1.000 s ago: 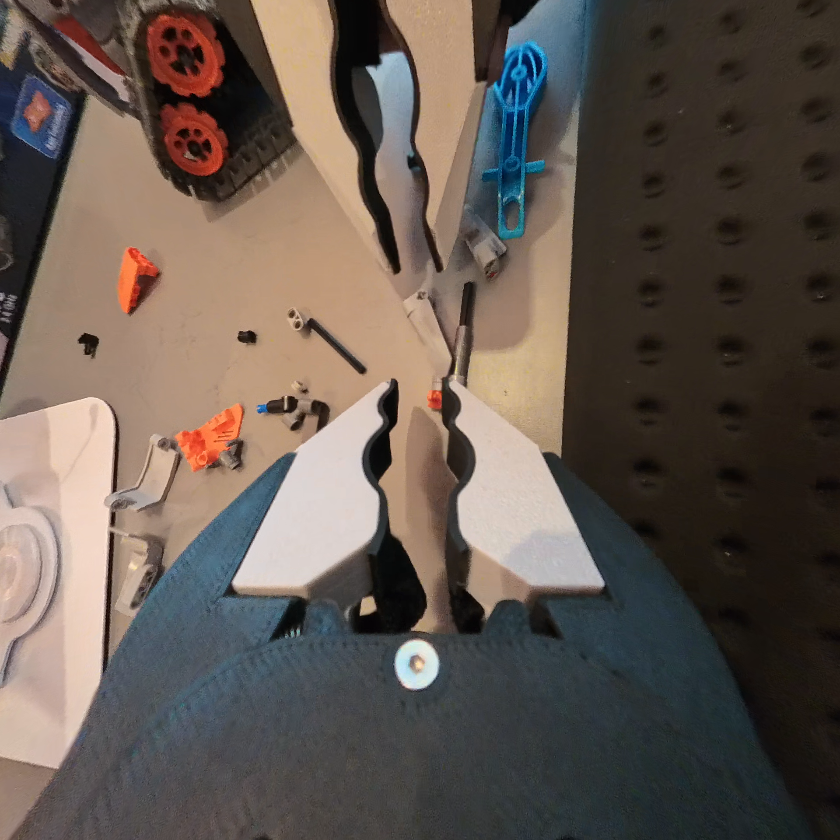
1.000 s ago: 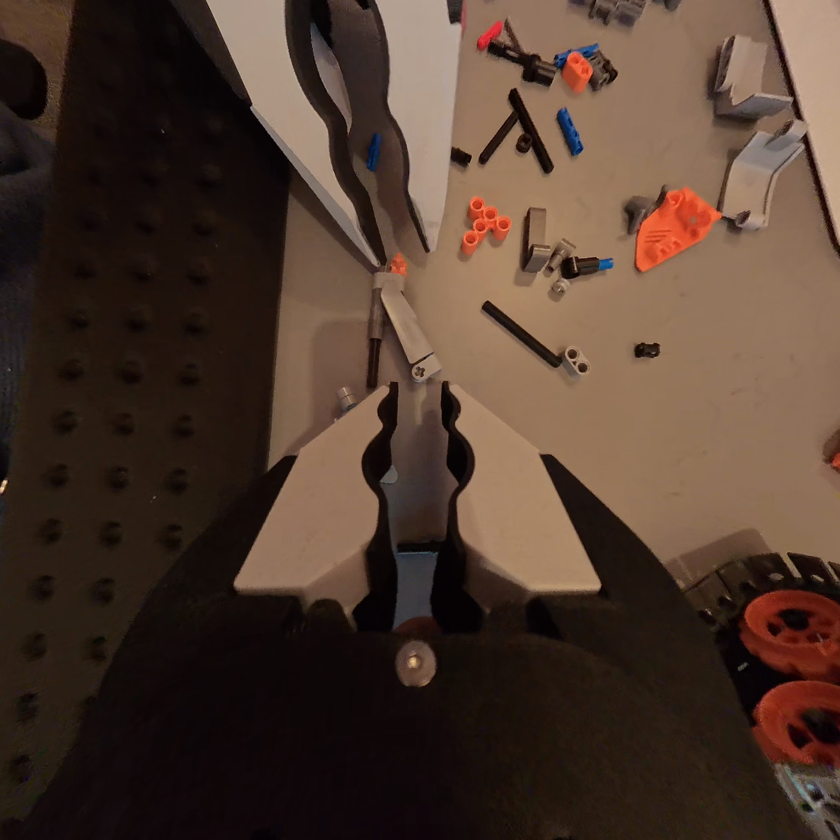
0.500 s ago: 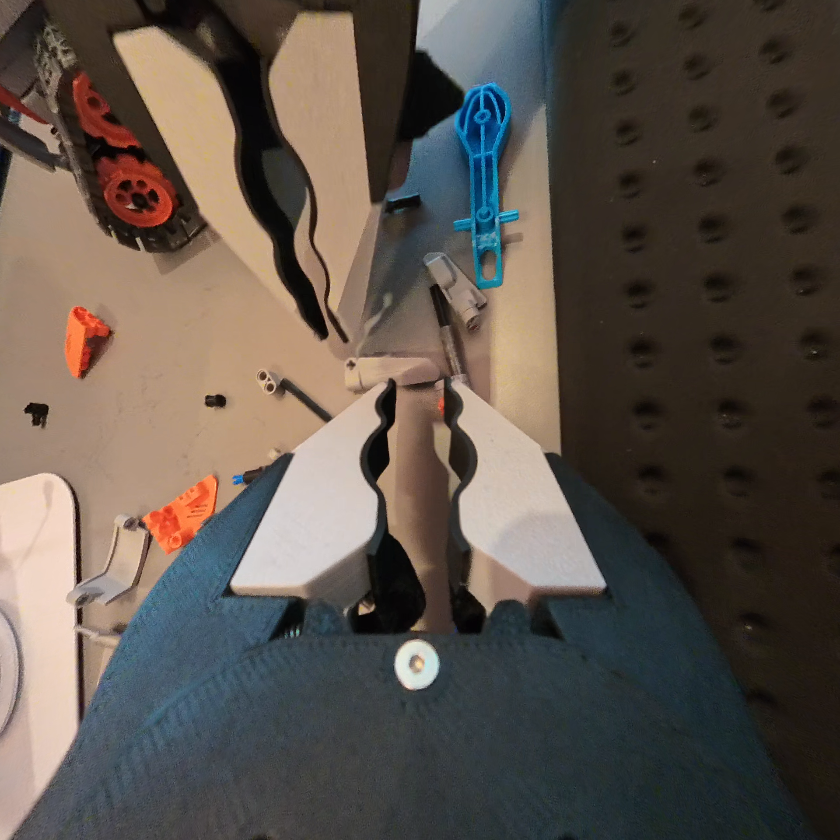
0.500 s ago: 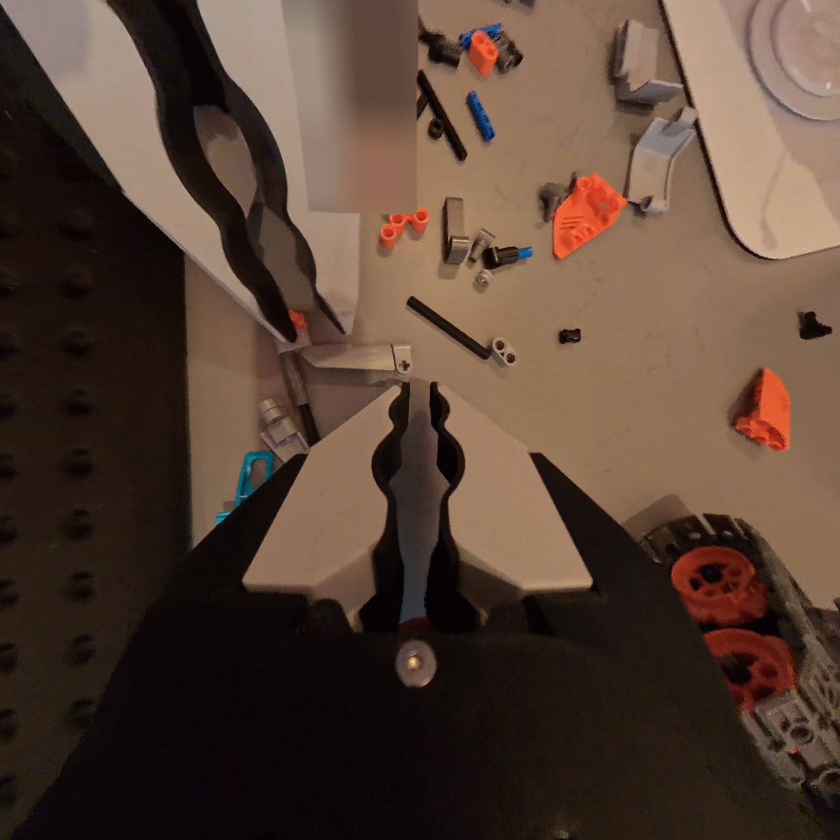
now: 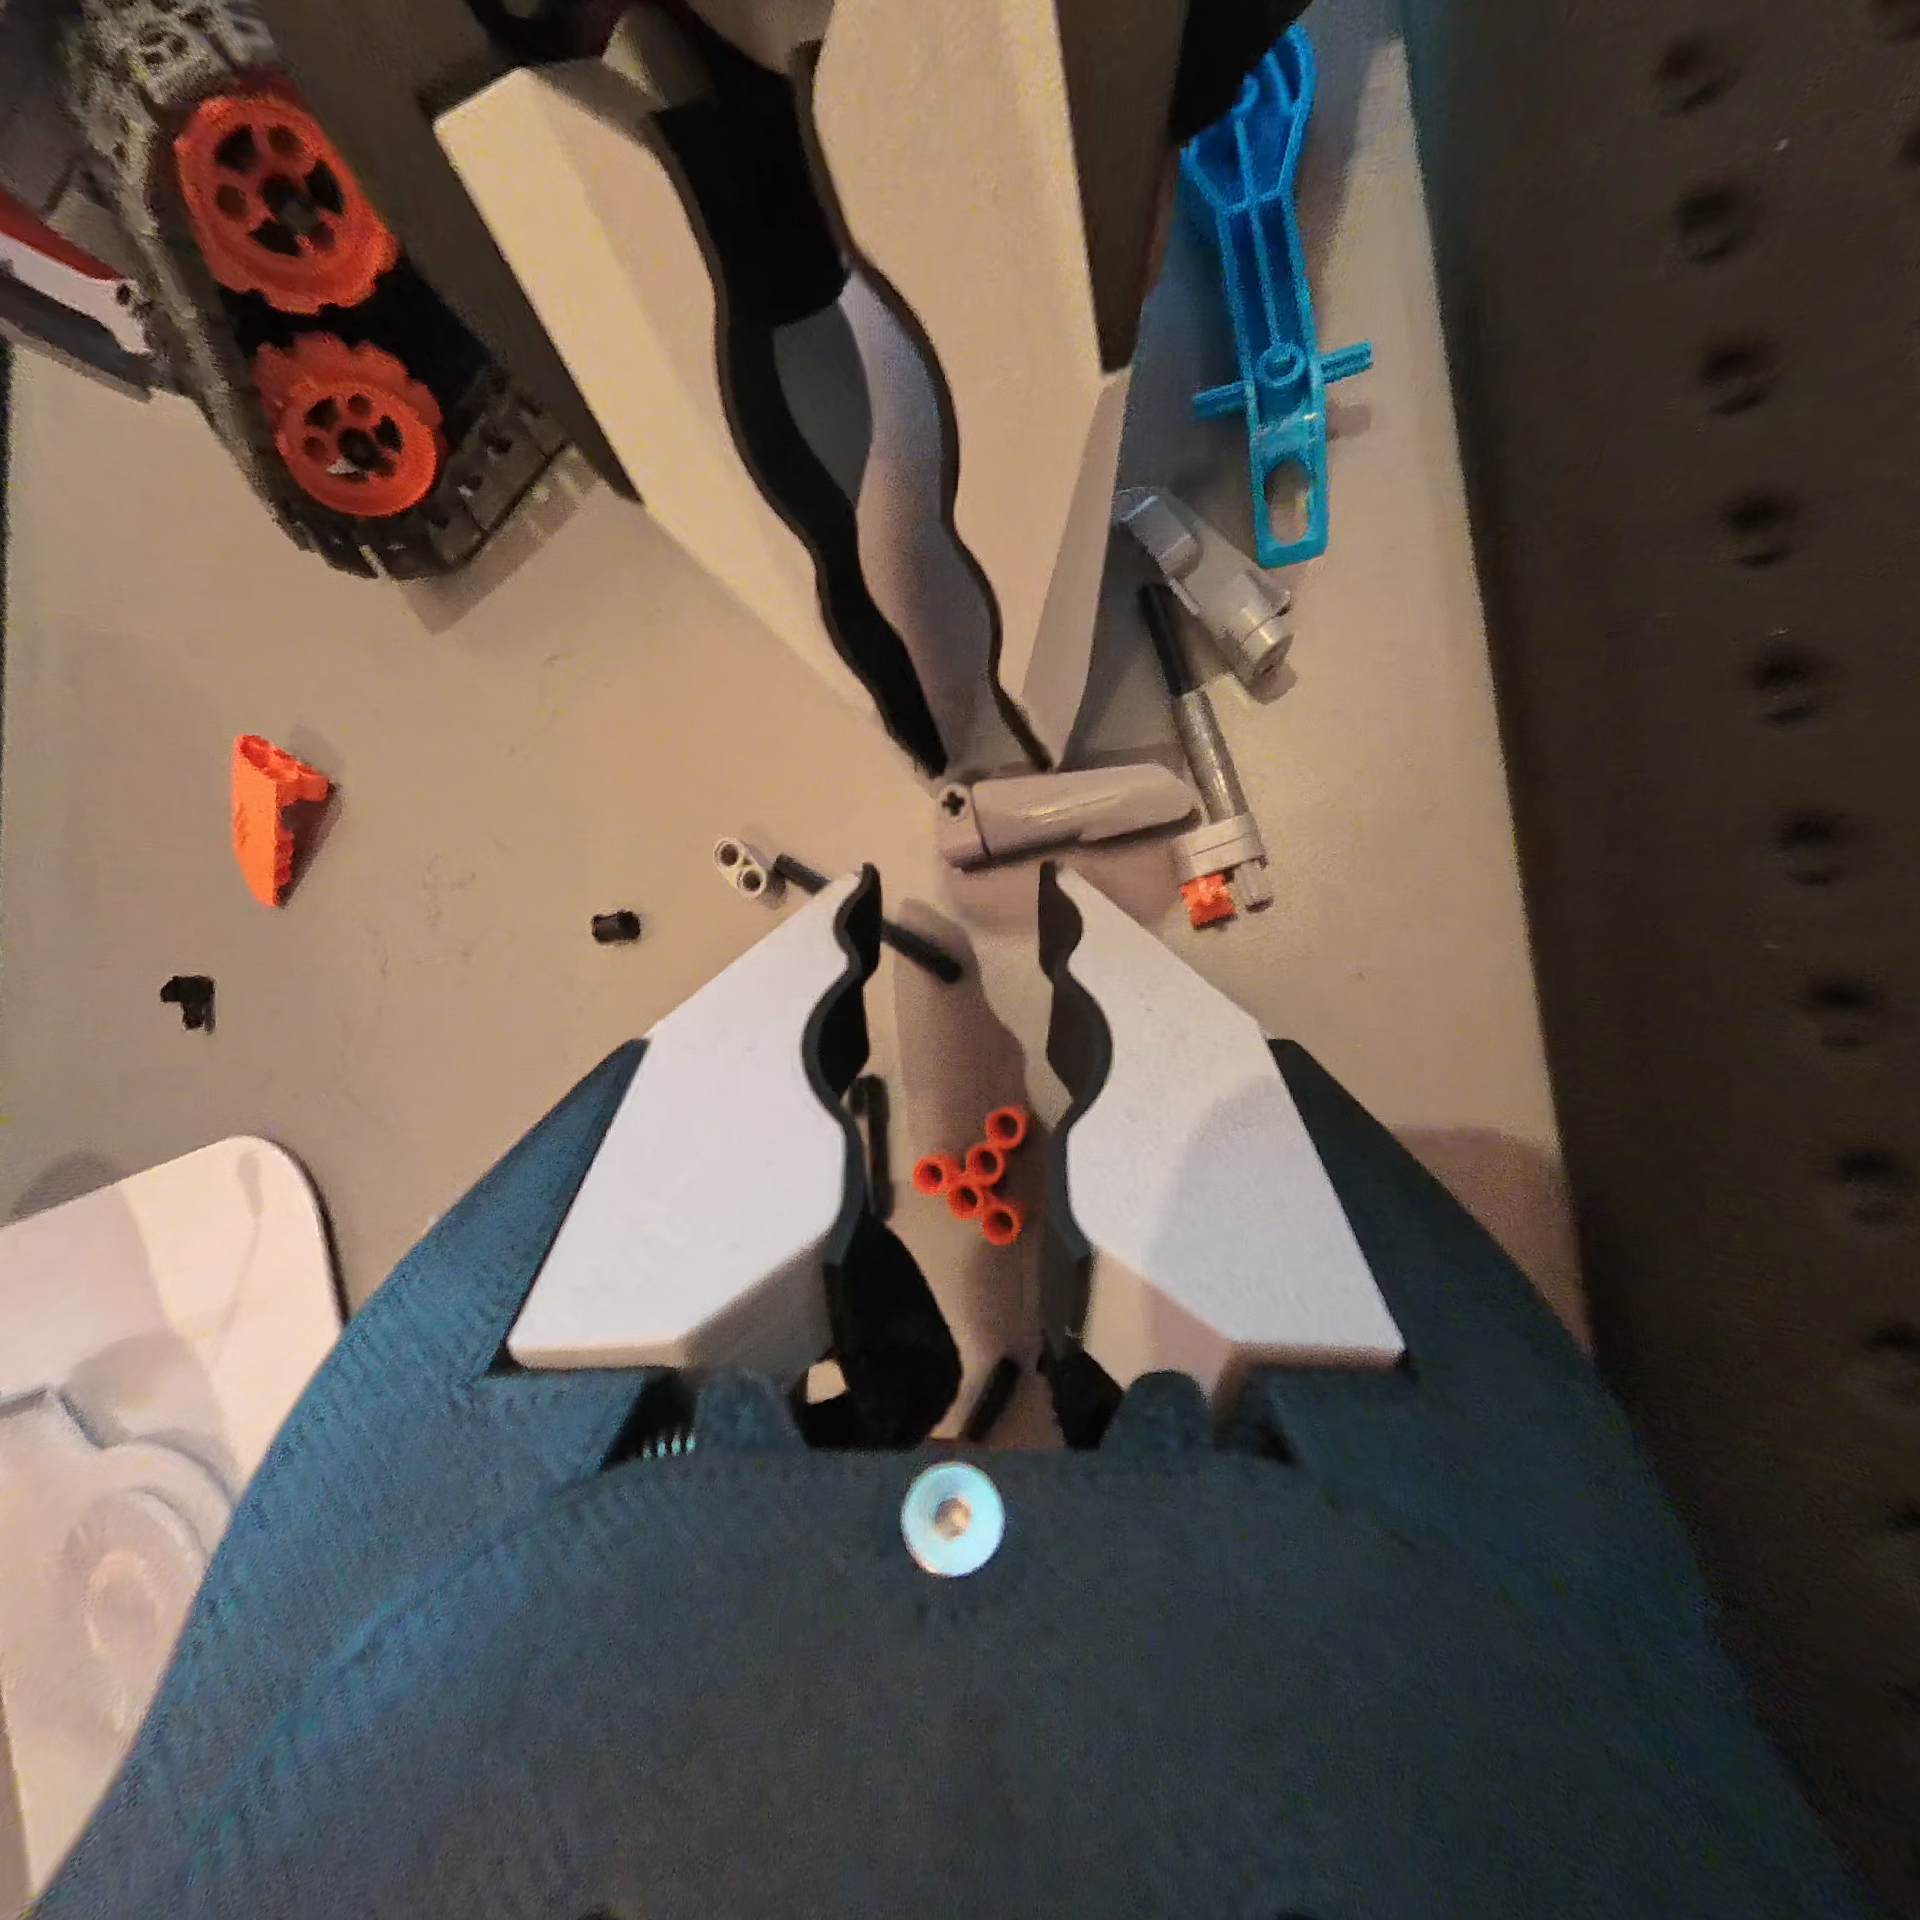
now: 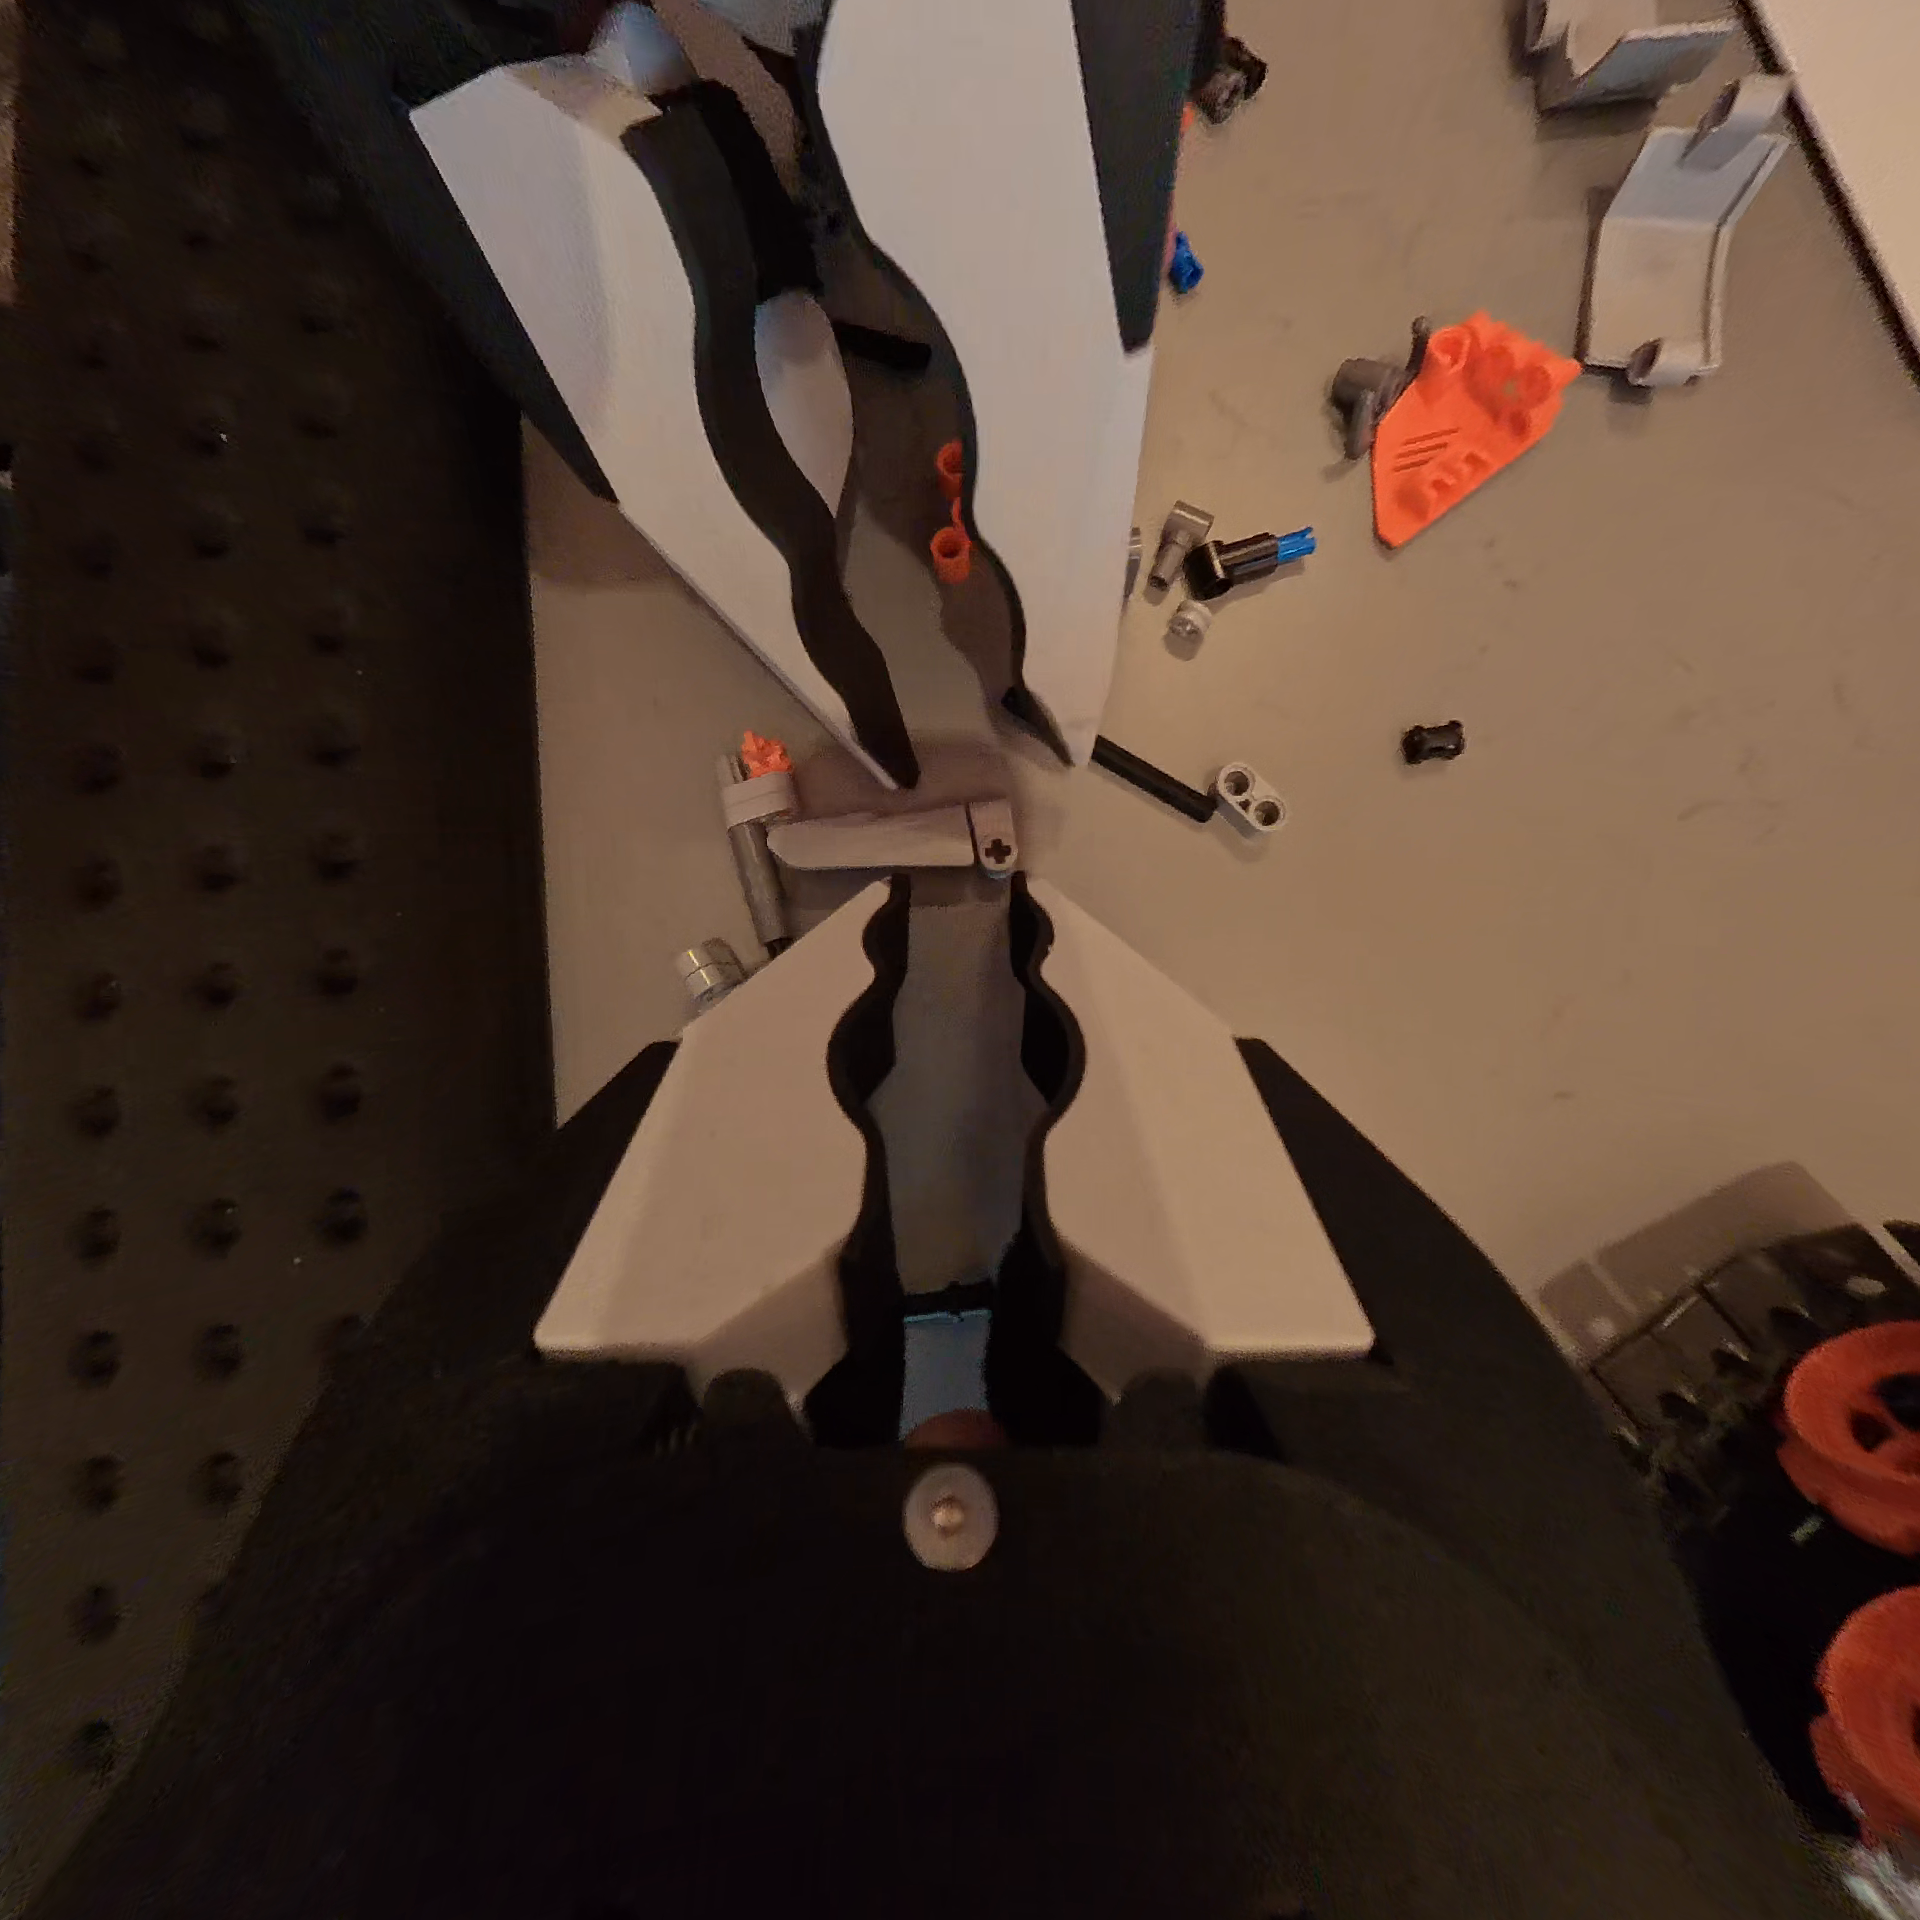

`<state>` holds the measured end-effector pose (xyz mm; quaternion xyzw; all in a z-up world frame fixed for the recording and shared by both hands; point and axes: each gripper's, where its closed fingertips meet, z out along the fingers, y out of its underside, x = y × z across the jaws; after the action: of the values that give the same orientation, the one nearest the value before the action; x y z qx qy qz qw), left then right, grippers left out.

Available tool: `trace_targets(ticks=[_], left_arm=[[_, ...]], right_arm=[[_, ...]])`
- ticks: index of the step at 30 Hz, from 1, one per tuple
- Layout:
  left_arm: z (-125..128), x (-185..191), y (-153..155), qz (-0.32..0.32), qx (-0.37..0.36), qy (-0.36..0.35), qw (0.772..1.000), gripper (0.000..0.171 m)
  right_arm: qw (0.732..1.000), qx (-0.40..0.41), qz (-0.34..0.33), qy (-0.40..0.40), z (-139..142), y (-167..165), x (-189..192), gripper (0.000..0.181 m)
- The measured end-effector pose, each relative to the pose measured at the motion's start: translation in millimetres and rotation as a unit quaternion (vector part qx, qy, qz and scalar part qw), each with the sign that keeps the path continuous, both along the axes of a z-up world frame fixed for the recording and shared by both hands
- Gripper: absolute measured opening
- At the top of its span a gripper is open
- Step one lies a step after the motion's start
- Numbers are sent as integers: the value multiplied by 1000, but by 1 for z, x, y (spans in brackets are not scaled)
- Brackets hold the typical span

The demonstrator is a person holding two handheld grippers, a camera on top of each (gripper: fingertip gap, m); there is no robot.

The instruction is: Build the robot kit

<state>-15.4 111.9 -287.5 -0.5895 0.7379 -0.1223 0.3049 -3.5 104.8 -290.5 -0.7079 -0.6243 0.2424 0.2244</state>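
Both grippers meet tip to tip over the grey plastic beam piece (image 5: 1060, 816) at centre frame. The left gripper (image 5: 954, 894) stands open and empty, straddling it; the right gripper (image 6: 956, 883), also parted and empty, faces it. A clean pinch likely needs the fingers squared across the beam, clear of the grey-and-black axle rod (image 5: 1210, 758) touching its end.

From my remote seat I can read no text, label, brand, number or sign anywhere in either wrist view; the only mark I see is a cross-shaped hole in the end of the grey beam (image 6: 995, 850), and that is no writing.
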Motion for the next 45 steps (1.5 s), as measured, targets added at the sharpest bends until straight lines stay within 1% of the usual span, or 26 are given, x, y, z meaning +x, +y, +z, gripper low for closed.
trace_targets(ticks=[2, 3, 5, 7, 10, 12, 14, 16, 21, 22, 24, 27, 29, 30, 31, 32, 35, 38, 41, 43, 45], left_arm=[[-3, 5, -2, -1, -7, -3, 1000, 26], [-3, 4, -2, 2, -8, -2, 1000, 26], [-2, 5, 1, 14, -7, -8, 1000, 28], [-3, 9, -2, 17, -16, -24, 999, 24], [-2, 11, 2, 28, -1, -23, 999, 28], [-3, 13, 0, 24, -2, -23, 999, 23], [-4, 16, -1, 17, -4, -24, 1000, 18], [-4, 17, 0, 17, 3, -20, 1000, 18], [-5, 19, -5, 30, -15, -7, 999, 13], [-6, 19, -6, 33, -16, -3, 999, 11], [-7, 19, -9, 36, -25, 6, 999, 6], [-6, 18, -9, 34, -26, 8, 999, 9], [-2, 19, -4, 35, -5, -4, 999, 14], [-1, 19, -1, 34, 6, -6, 999, 21], [0, 20, 0, 27, 22, -8, 999, 25], [1, 22, -1, 12, 38, -12, 999, 27], [8, 25, -2, -13, 81, -33, 996, 25], [19, 26, -6, -30, 112, -60, 991, 15], [28, 25, -9, -26, 123, -77, 989, 14], [31, 22, -10, -9, 114, -80, 990, 14], [33, 16, -6, 20, 106, -80, 991, 14]], right_arm=[[1000, 8, 8, -3, -3, 1, -2, 15], [1000, 12, 10, -1, -3, 3, -3, 12], [1000, 15, 3, 6, -1, 9, -3, 18], [1000, 11, 3, 11, 2, 8, -1, 18], [1000, 16, -7, 9, 9, 7, 7, 25], [1000, 17, -8, 10, 13, 4, 12, 25], [1000, 14, -5, 13, 15, -1, 14, 23], [1000, 9, -3, 19, 16, -6, 12, 19], [1000, -8, -10, 4, 2, -5, 12, 17], [1000, -11, -13, 3, 1, -3, 13, 8], [1000, -19, -17, 6, 1, -1, 15, 5], [999, -31, -12, 8, 1, 0, 16, 4], [999, -50, -1, 14, 2, -4, 14, 4], [998, -59, 2, 18, 3, -4, 13, 4], [997, -69, 7, 21, 4, -5, 13, 4], [996, -80, 11, 28, 6, -6, 12, 4], [992, -111, 14, 61, 17, -8, 11, 4], [984, -147, 12, 97, 28, -8, 12, 4], [977, -171, 17, 123, 37, -10, 11, 4], [981, -149, 18, 127, 39, -9, 10, 4], [991, -79, 30, 108, 40, -7, 12, 25]])
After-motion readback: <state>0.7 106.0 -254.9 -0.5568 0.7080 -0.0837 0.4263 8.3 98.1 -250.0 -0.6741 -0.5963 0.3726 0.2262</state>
